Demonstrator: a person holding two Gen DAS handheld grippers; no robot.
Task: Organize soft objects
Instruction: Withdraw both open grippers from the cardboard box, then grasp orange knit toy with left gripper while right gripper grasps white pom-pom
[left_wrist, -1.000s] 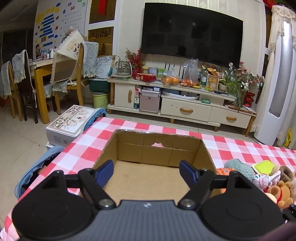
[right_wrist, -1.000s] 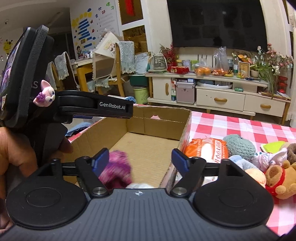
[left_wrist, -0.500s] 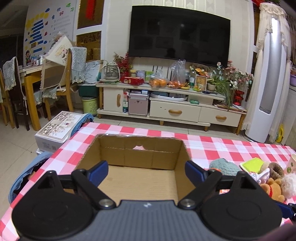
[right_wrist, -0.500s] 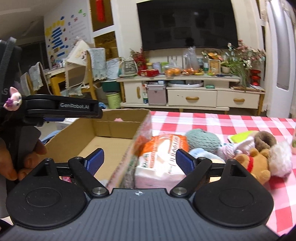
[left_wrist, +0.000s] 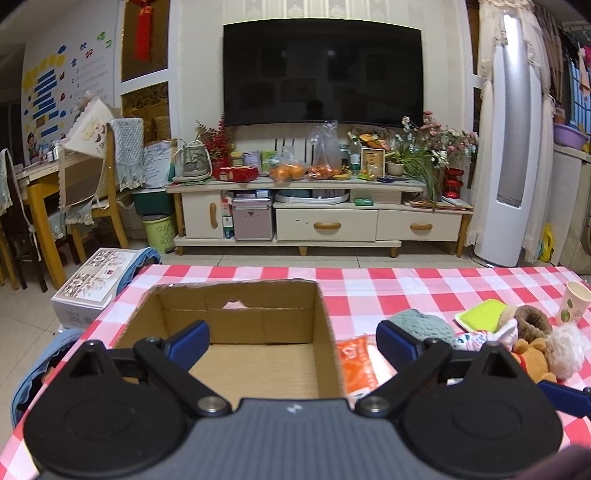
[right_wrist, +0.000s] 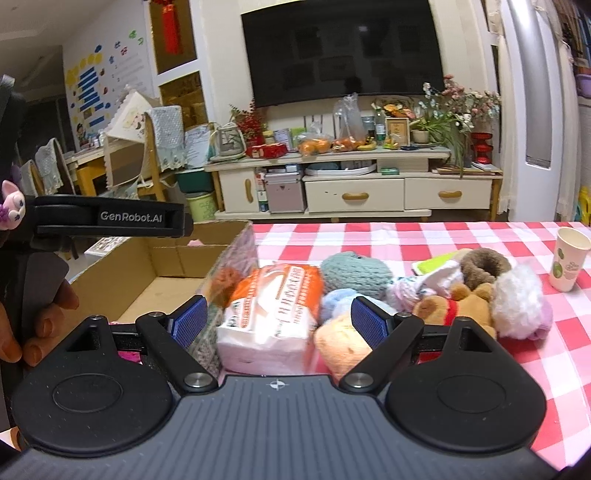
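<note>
My left claw (left_wrist: 291, 338), jaws opening and empty, now frames the cardboard box (left_wrist: 236, 325) from further right than a second ago. My right claw (right_wrist: 277, 320), spread wide, has left the box for the tissue pack (right_wrist: 275, 306) mid-frame. "GenRobot.AI" marks the other gripper's arm at left.

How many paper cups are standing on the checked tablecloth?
1. The paper cup stands upright at the far right of the tablecloth, apart from the pile of soft toys. Another could be hidden behind the pile or outside the view.
</note>
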